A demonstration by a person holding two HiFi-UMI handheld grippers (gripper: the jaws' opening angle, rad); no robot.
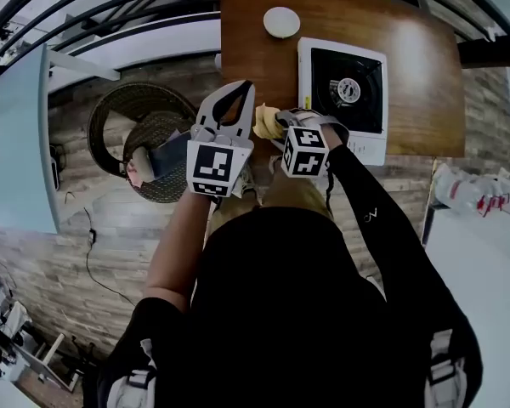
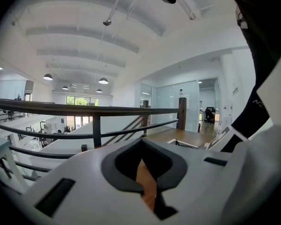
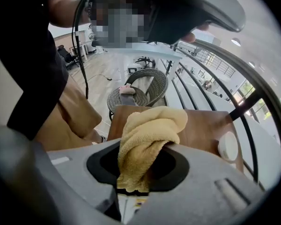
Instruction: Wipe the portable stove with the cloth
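The right claw (image 1: 278, 121) is clamped on the yellow cloth (image 1: 265, 122) over the near edge of the surface (image 1: 425, 66), and the portable stove (image 1: 344, 92) lies just to its right, by the surface's right edge. The left claw (image 1: 237, 90), farther from the stove, seems closed on nothing, though its view is tight.
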